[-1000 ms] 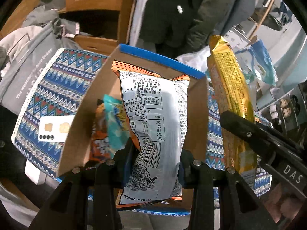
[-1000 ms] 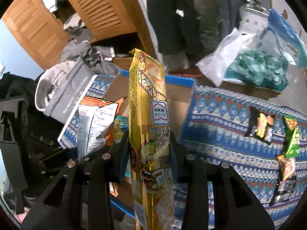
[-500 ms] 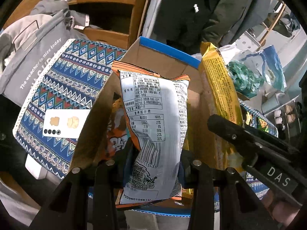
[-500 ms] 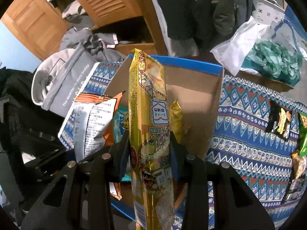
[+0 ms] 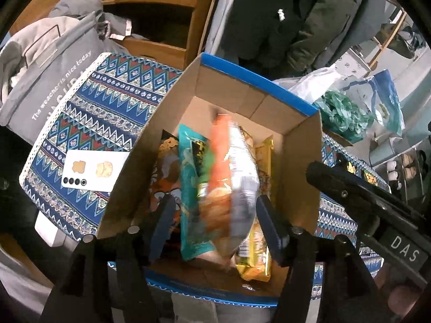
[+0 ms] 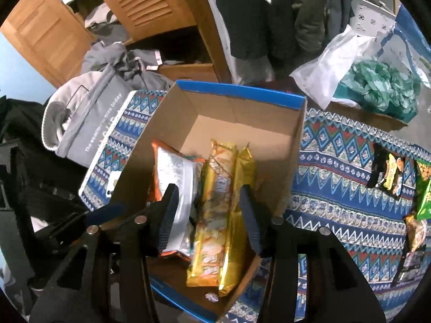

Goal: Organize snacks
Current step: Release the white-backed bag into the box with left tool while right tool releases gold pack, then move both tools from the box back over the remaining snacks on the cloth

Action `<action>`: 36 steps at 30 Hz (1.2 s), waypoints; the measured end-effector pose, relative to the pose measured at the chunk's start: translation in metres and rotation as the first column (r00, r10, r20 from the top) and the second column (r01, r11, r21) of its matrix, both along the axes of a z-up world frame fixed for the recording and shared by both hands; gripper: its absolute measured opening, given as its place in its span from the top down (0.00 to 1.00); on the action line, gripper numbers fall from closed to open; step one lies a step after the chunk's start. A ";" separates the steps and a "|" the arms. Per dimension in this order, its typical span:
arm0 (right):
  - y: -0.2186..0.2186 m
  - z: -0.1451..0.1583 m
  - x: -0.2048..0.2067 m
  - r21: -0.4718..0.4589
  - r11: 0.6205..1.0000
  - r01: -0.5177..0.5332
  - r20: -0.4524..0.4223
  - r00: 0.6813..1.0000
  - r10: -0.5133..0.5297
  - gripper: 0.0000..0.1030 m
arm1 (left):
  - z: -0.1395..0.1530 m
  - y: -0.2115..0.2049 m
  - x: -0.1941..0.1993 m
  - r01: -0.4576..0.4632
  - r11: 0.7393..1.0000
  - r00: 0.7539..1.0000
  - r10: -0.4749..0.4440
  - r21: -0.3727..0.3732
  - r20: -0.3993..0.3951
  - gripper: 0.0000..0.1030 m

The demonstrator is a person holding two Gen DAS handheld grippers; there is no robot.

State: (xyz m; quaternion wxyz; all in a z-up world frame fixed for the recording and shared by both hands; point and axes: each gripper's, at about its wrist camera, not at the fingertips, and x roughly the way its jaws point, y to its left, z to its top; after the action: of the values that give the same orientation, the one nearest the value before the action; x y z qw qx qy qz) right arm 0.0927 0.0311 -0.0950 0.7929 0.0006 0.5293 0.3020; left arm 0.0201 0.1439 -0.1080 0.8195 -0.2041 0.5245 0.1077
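From the left wrist, the cardboard box point(image 5: 172, 123) with a blue rim stands open on the patterned worktop point(image 5: 89, 113). Inside it, packets stand on edge side by side: a teal packet point(image 5: 192, 196), the orange-and-silver chip bag point(image 5: 234, 177), blurred, and a yellow packet point(image 5: 256, 258) at the right. The left gripper point(image 5: 212, 226) has just been opening its jaws; they stand apart with the chip bag between them, the pads clear of it. The far part of the box floor is bare. A white phone point(image 5: 94, 172) lies on the cloth just left of the box.

From the right wrist, the same box point(image 6: 293, 145) holds the chip bag point(image 6: 175, 172) at left and the long gold packet point(image 6: 218, 215) beside a second gold one. The right gripper point(image 6: 208, 215) has also just been opening its jaws; the gold packet stands between them, released. More snack packets point(image 6: 388, 172) lie on the cloth well to the right.
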 end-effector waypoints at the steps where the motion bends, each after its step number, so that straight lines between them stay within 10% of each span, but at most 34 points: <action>1: -0.002 0.001 0.000 -0.001 1.000 0.002 0.003 1.000 -0.002 0.48 | 0.000 -0.002 0.000 0.005 1.000 1.000 -0.005 -0.001 -0.001 0.38; 36: -0.184 -0.009 -0.004 -0.057 0.975 0.216 0.046 0.976 -0.214 0.42 | 0.005 -0.162 0.029 0.289 0.954 0.957 -0.287 0.074 -0.045 0.37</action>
State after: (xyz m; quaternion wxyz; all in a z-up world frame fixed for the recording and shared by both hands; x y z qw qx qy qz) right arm 0.0884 -0.1530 -0.1039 0.8308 0.0273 0.5196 0.1978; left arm 0.0494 -0.0181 -0.1028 0.8251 -0.0907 0.5575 0.0114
